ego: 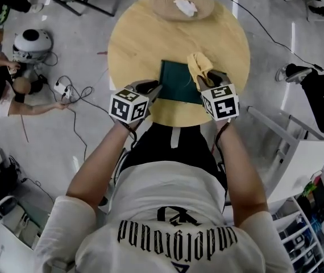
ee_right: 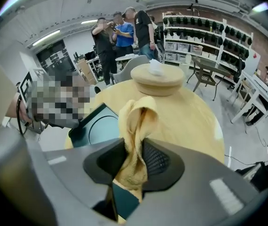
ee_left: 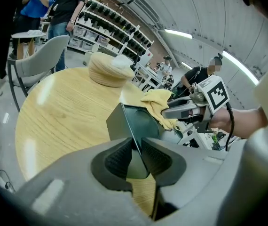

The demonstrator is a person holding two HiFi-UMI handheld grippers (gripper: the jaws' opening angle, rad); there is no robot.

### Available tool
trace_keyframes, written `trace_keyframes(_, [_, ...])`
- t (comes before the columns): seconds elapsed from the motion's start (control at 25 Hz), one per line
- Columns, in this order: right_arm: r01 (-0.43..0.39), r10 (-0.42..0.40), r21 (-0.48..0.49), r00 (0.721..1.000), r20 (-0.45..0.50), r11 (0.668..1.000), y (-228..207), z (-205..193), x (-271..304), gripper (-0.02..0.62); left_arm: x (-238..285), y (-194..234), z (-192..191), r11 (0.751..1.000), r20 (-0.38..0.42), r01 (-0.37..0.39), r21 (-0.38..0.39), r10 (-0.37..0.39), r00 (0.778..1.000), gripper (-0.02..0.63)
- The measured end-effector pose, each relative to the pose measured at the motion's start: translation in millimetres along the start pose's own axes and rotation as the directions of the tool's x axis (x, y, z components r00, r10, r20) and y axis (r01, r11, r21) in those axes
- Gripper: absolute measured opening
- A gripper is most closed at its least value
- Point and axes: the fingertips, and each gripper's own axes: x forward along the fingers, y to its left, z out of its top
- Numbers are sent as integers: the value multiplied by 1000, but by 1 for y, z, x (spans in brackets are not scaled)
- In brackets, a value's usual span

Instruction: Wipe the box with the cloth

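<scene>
A dark green box (ego: 179,82) lies on the round wooden table (ego: 139,38), near its front edge. My left gripper (ego: 155,90) is shut on the box's near left corner (ee_left: 135,140), with the thin edge pinched between the pads. My right gripper (ego: 203,81) is shut on a yellow cloth (ego: 198,66), which sticks up from the jaws (ee_right: 135,131) over the box's right side (ee_right: 100,128). The left gripper view shows the cloth (ee_left: 158,105) resting on the box's far corner (ee_left: 138,119).
A tan round cushion with crumpled white paper (ego: 183,4) sits at the table's far edge. A white helmet (ego: 31,41) and cables lie on the floor at left. People stand by a chair (ee_right: 131,65) beyond the table. White shelving (ego: 298,232) stands at right.
</scene>
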Motion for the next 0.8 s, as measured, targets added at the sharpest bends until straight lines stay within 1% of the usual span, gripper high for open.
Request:
trace_keyframes(0.08, [-10, 10, -3, 1000, -4, 1000, 4, 5, 2, 107, -2, 1, 0, 1000, 3, 8, -6, -8, 1000, 71])
trace_keyframes(0.2, [-63, 63, 10, 998, -4, 998, 18, 14, 6, 106, -3, 2, 0, 1000, 5, 22, -14, -21, 1000, 71])
trace_keyframes(0.44, [-151, 150, -73, 988, -23, 986, 70, 39, 34, 107, 1, 0, 2, 999, -4, 42, -16, -42, 999, 72])
trace_keyframes(0.6, [-168, 166, -112, 986, -26, 979, 89, 46, 46, 106, 1, 7, 0, 999, 1, 44, -23, -44, 999, 72])
trace_keyframes(0.8, [-191, 189, -87, 981, -33, 978, 94, 42, 41, 104, -1, 7, 1, 996, 24, 64, -57, -63, 998, 74])
